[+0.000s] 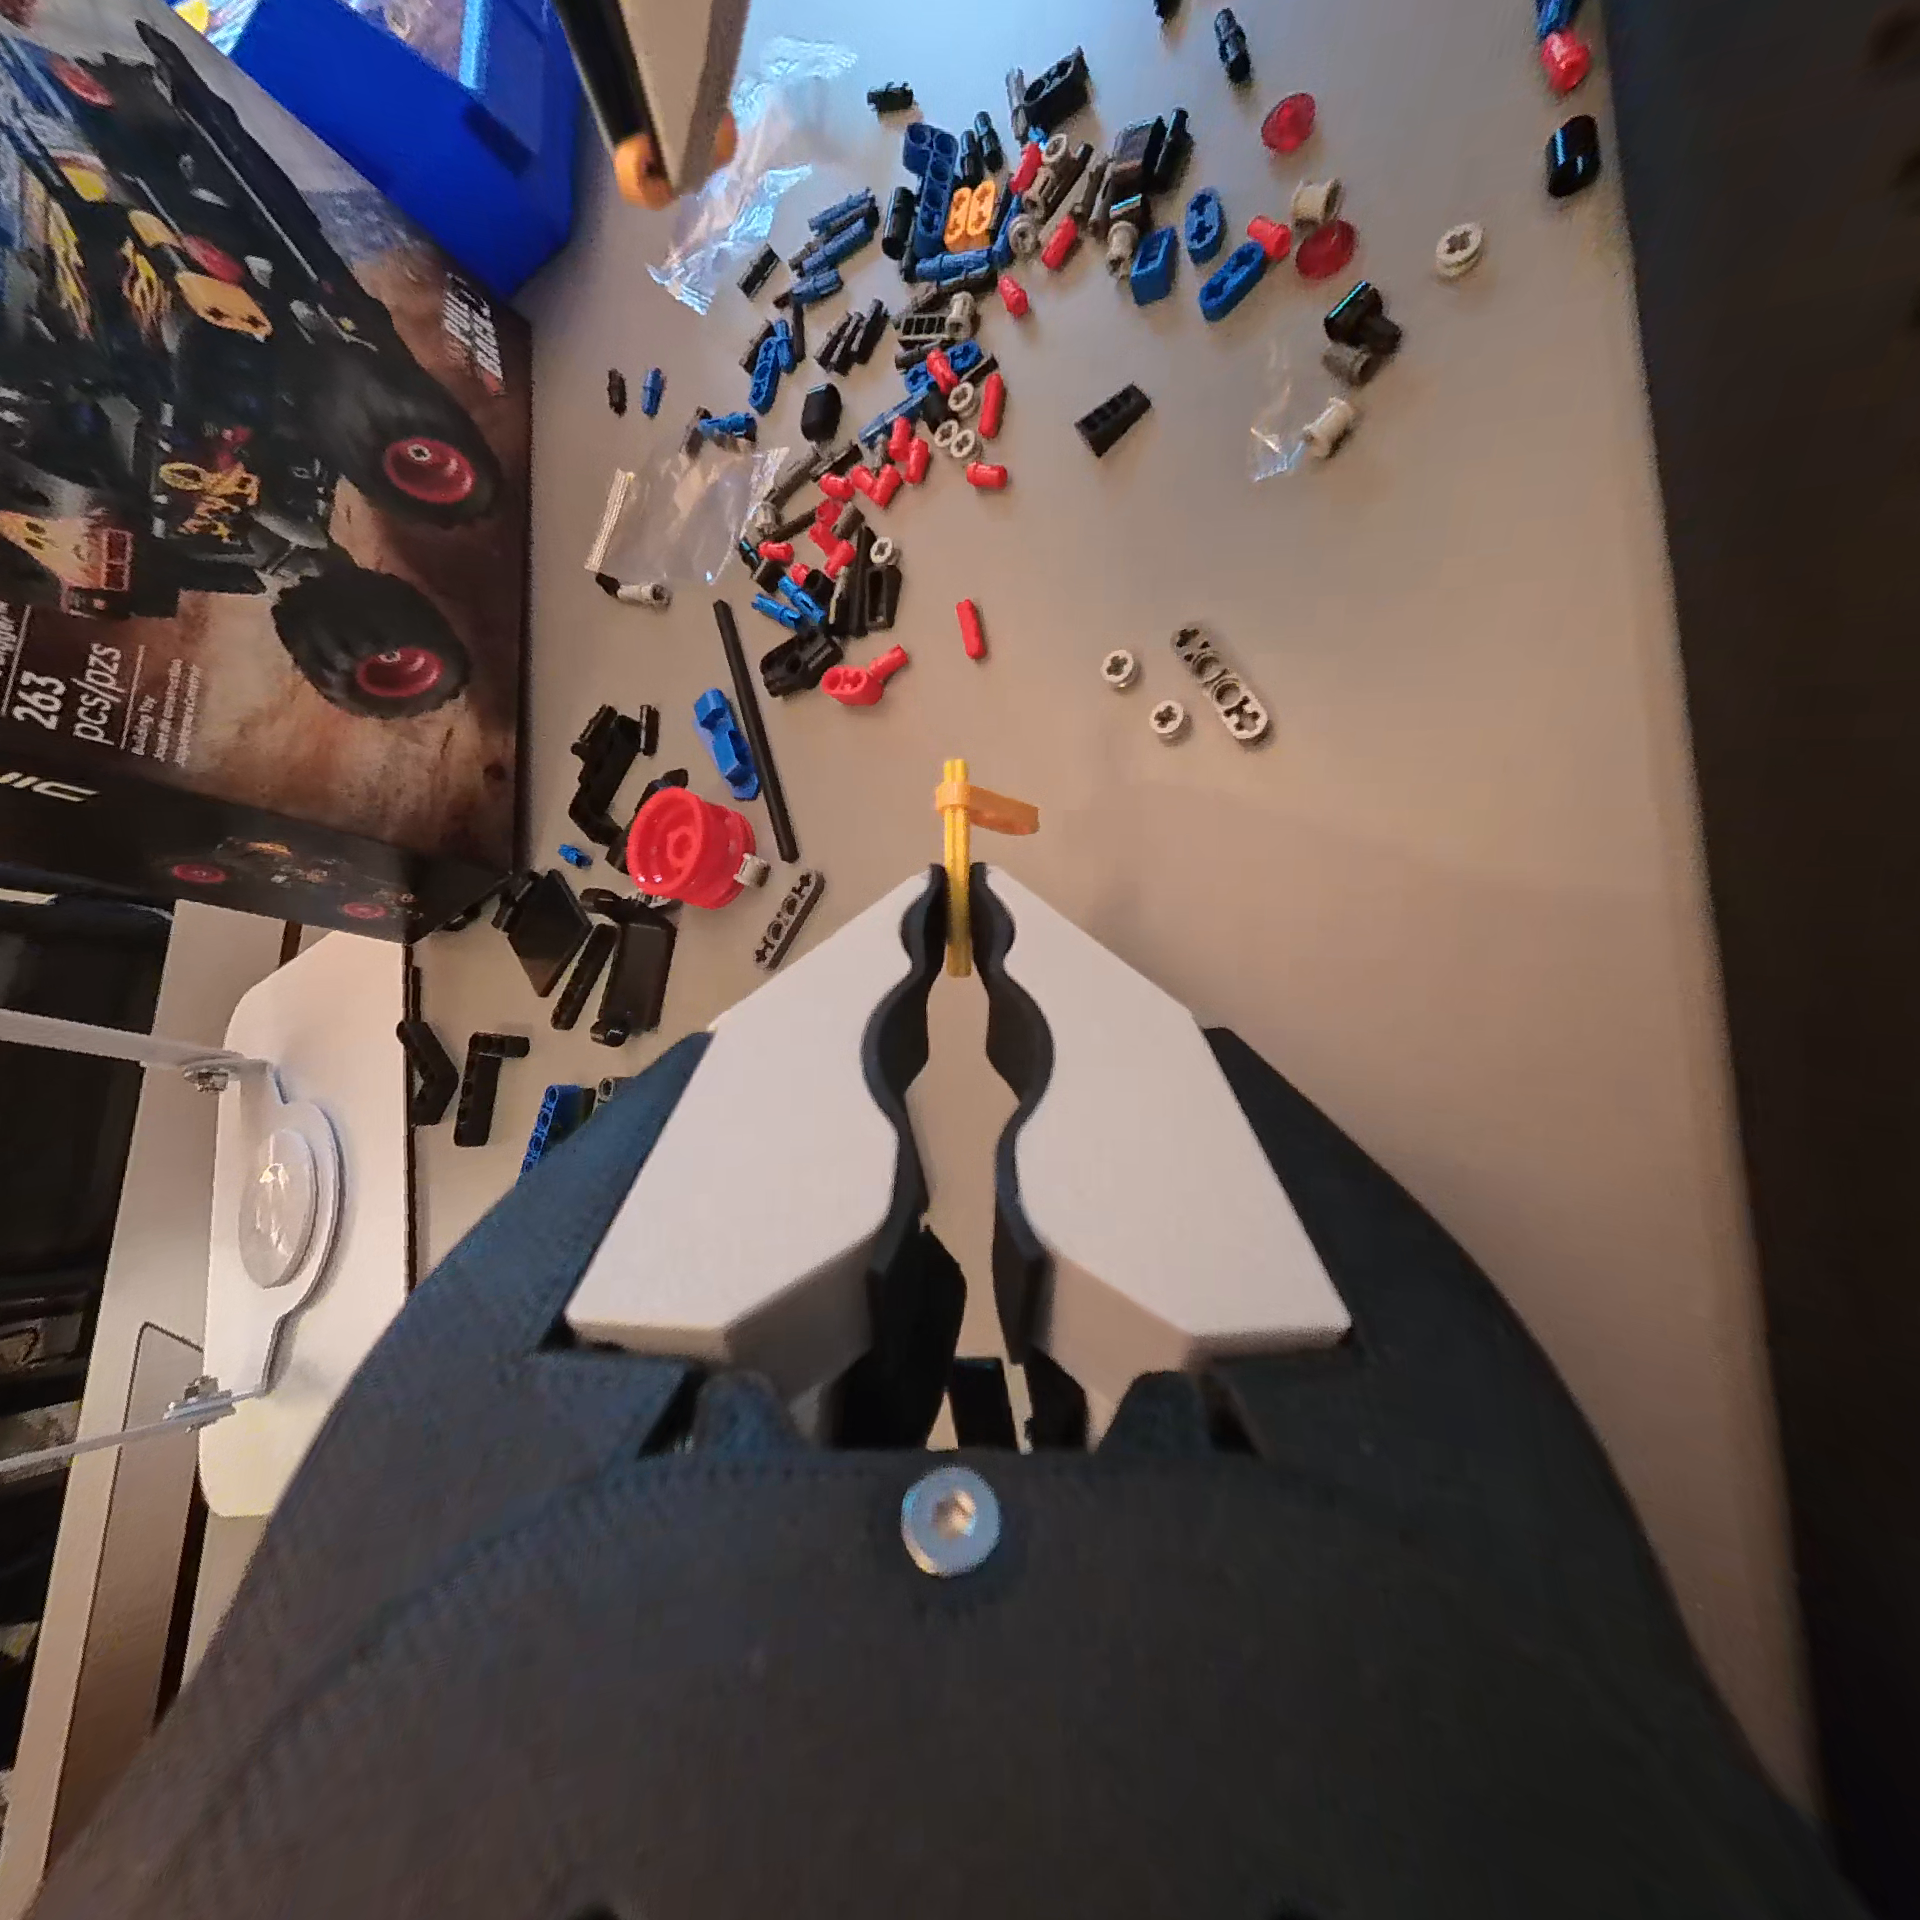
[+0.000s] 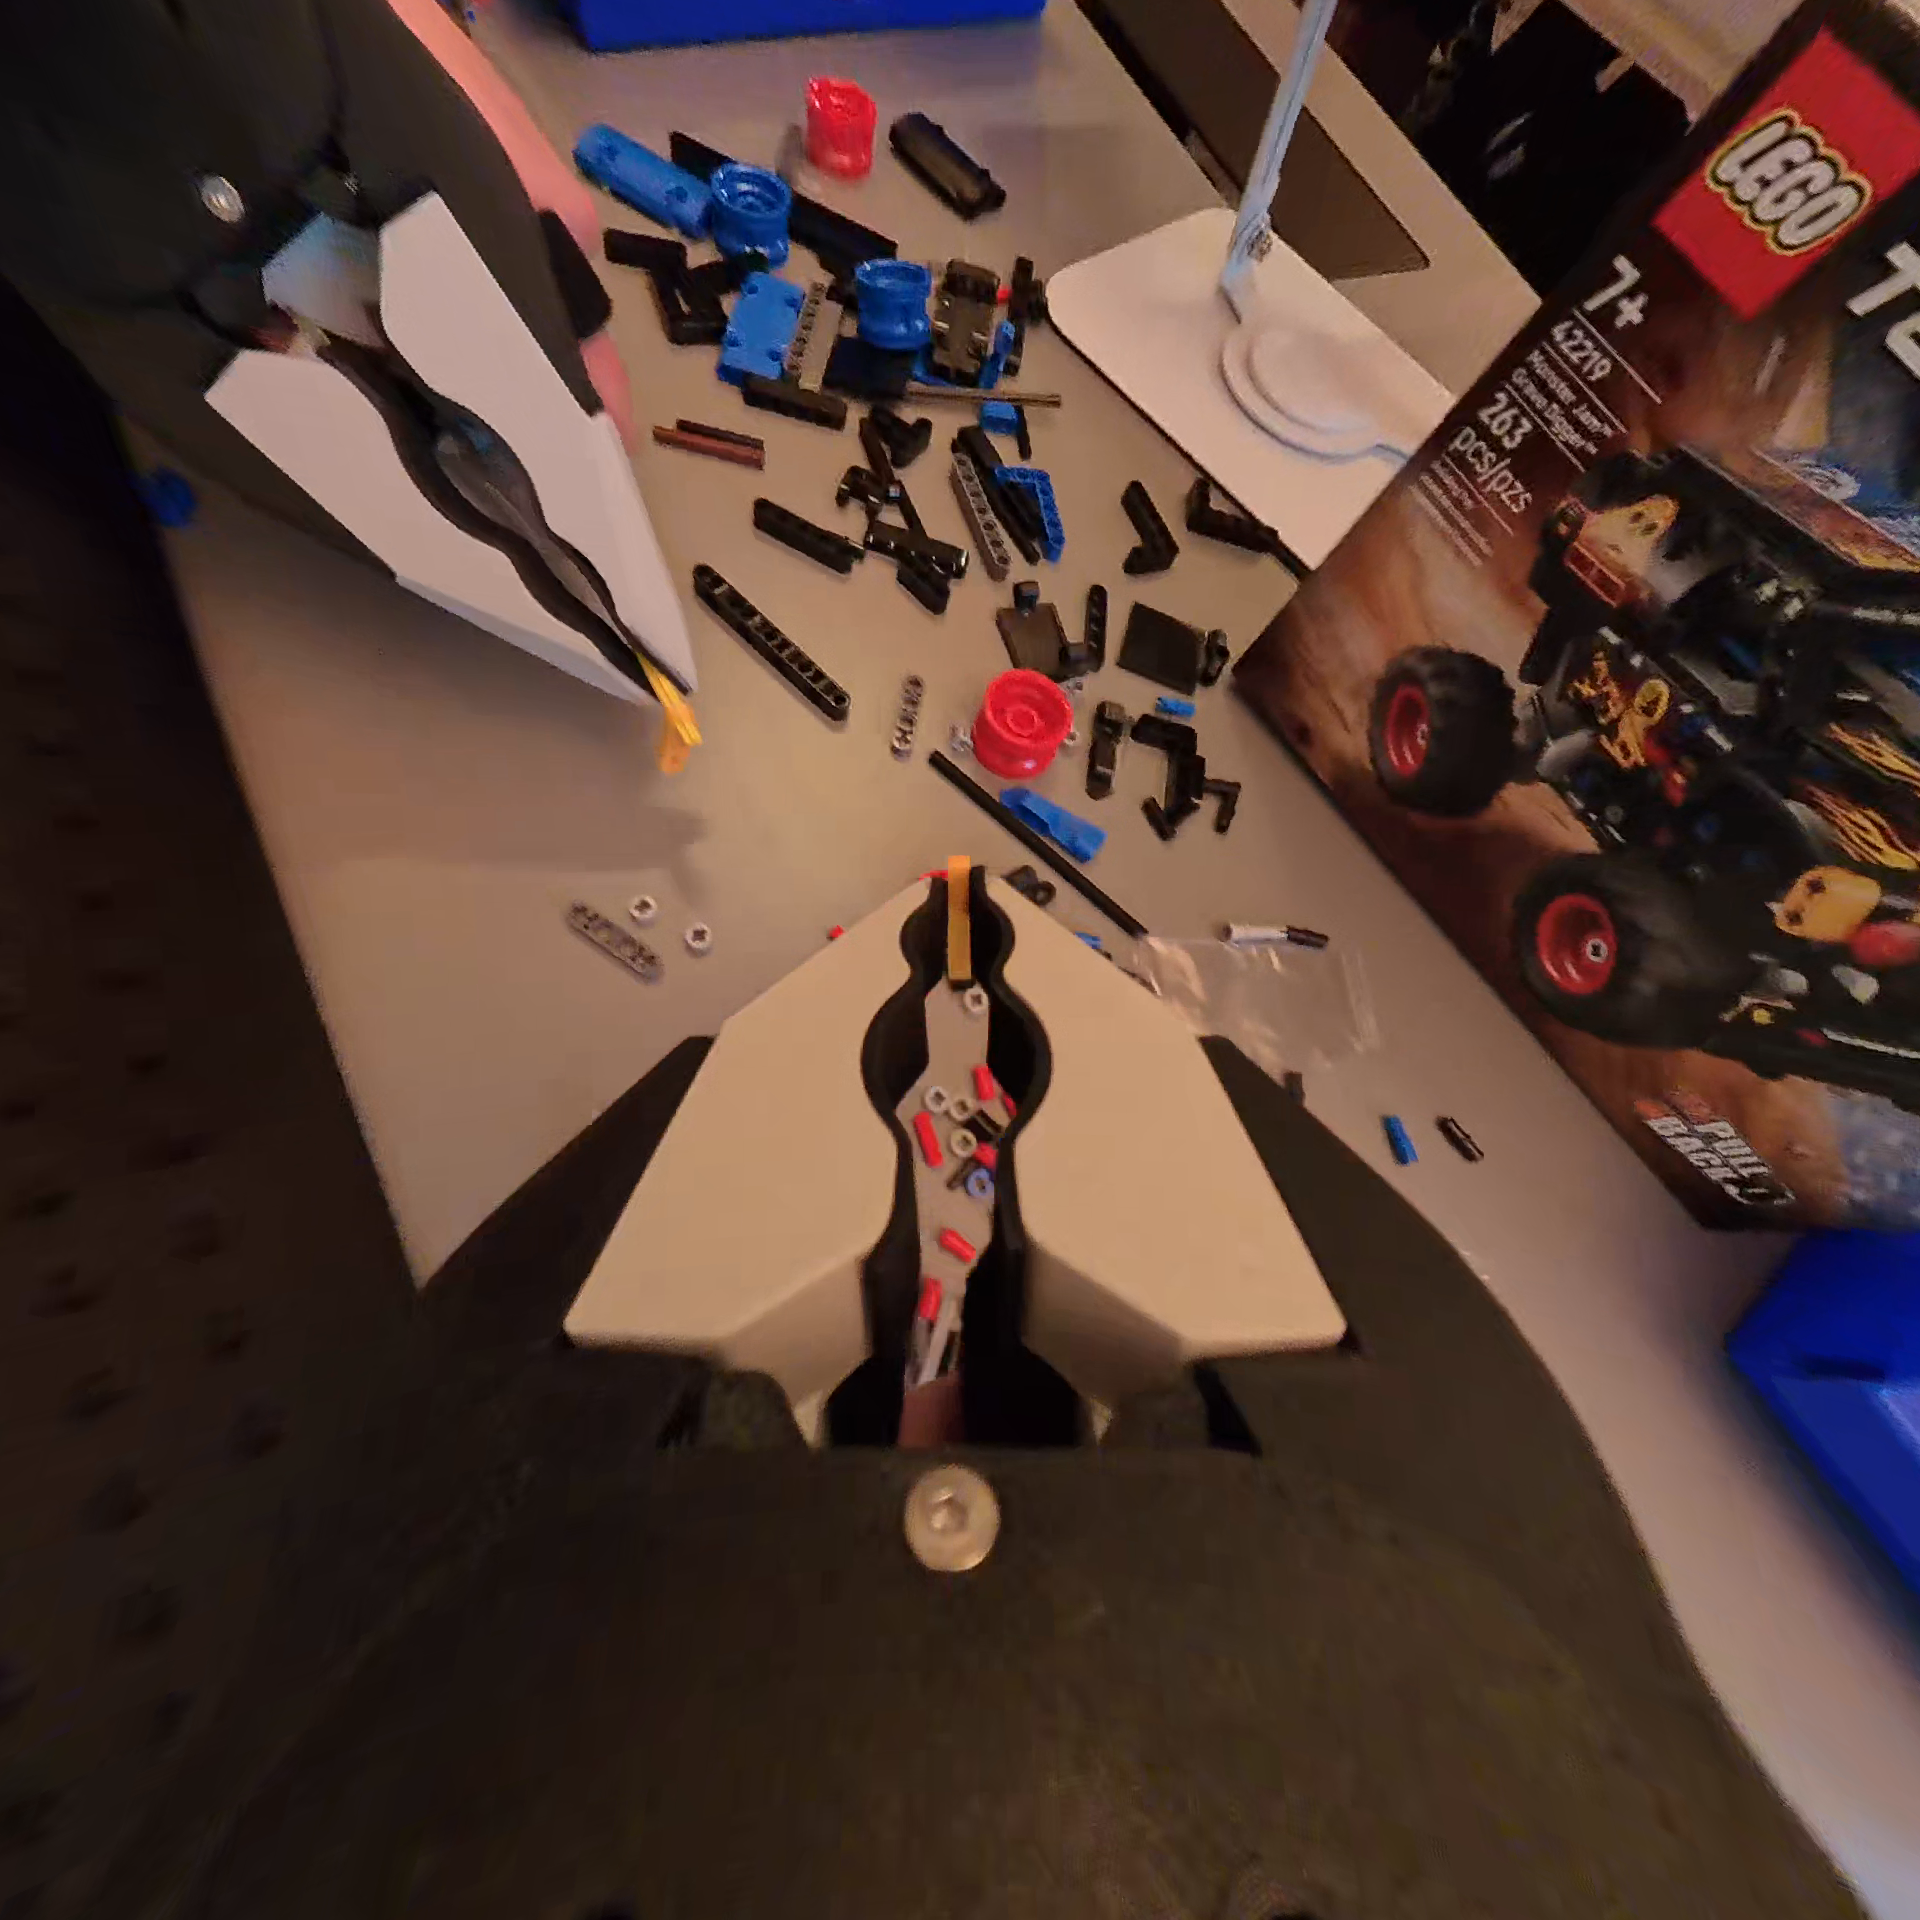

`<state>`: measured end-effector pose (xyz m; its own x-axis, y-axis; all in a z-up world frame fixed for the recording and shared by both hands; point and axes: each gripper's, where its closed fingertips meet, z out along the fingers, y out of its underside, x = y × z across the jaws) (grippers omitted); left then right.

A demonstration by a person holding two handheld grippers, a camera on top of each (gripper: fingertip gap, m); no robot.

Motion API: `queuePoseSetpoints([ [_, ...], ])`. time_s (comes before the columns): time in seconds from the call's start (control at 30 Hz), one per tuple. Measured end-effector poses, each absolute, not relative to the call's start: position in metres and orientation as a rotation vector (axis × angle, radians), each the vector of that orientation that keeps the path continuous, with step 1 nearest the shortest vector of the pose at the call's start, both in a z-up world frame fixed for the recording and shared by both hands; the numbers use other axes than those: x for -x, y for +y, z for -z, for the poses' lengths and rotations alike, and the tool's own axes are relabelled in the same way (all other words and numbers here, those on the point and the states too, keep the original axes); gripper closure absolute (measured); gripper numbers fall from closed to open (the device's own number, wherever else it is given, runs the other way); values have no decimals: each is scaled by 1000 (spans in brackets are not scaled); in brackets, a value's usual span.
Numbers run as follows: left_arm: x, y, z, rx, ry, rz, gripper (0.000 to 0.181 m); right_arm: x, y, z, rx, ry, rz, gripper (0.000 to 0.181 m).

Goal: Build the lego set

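My left gripper [image 1: 956, 878] is shut on a yellow axle [image 1: 955, 854] that sticks out past its tips, above the grey table. A small orange thin beam [image 1: 1003, 818] sits on the axle near its far end. The right wrist view shows this gripper [image 2: 660, 681] at upper left with the axle [image 2: 675, 727]. My right gripper [image 2: 958, 878] is shut on a small orange piece [image 2: 958, 930] held upright between its tips. The left wrist view shows the right gripper [image 1: 675, 156] at the top edge, apart from the left one.
Loose red, blue, black and grey pieces [image 1: 935, 416] lie scattered on the table. A red wheel hub [image 2: 1023, 722] and black beams [image 2: 769, 639] lie mid-table. The set's box [image 2: 1662, 675], a white lamp base [image 2: 1195, 343] and a blue bin [image 2: 1849, 1403] stand alongside. Some 12 cm of space lies between my two pairs of fingers.
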<state>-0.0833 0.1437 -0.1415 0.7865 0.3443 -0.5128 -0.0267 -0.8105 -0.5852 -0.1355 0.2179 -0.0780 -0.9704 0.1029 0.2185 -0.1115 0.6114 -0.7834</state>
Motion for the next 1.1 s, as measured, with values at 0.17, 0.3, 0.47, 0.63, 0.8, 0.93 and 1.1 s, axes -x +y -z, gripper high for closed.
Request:
queuePoseSetpoints([
  [0.17, 82, 143, 145, 2415, -255, -814, 178, 123, 205, 83, 22, -2595, -1349, 180],
  [0.3, 80, 139, 155, 2469, -275, -787, 177, 118, 200, 94, 43, -2612, -1358, 180],
  [0.47, 74, 139, 167, 2524, -270, -719, 173, 110, 195, 102, 44, -2631, -1370, 180],
  [0.63, 73, 136, 169, 2544, -280, -700, 170, 108, 194, 105, 57, -2631, -1385, 180],
  [0.8, 64, 133, 163, 2538, -292, -618, 164, 106, 195, 103, 69, -2620, -1392, 180],
  [0.93, 65, 127, 149, 2481, -300, -587, 162, 98, 197, 106, 53, -2641, -1374, 180],
  [1.1, 73, 123, 140, 2497, -265, -596, 163, 94, 197, 114, 41, -2648, -1350, 180],
])
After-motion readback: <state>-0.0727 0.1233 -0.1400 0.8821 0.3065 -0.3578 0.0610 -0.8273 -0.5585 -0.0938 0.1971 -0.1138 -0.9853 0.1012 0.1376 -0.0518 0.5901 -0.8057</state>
